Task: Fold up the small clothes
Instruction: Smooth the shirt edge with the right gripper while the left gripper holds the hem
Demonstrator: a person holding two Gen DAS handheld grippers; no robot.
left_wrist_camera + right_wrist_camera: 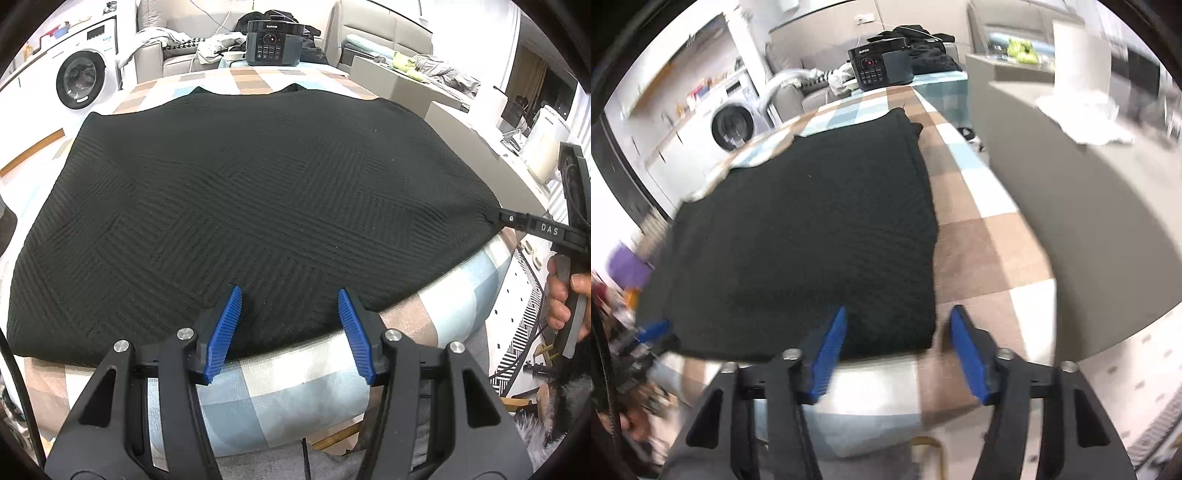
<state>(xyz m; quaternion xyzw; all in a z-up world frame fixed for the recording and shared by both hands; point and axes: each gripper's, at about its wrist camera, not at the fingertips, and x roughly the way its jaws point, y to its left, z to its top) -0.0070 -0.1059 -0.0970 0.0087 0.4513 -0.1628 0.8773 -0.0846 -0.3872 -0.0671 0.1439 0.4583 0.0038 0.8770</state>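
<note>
A black ribbed knit garment [251,206] lies flat on the checked tablecloth [280,387], reaching to the near edge of the table. My left gripper [289,291] stands open over the garment's near hem, its blue pads apart and pressing on nothing. In the blurred right wrist view, my right gripper [899,310] is open at the garment's [812,240] near right corner, with the corner lying between the spread pads. In the left wrist view, one black finger [524,221] of the right gripper touches the garment's right corner, and a person's hand [561,299] holds its handle.
A black electric cooker [275,42] stands at the table's far end. A washing machine [81,79] is at the back left, a sofa with clothes behind. A grey counter [1071,177] with a white cloth runs along the right. Bare tablecloth [979,221] lies right of the garment.
</note>
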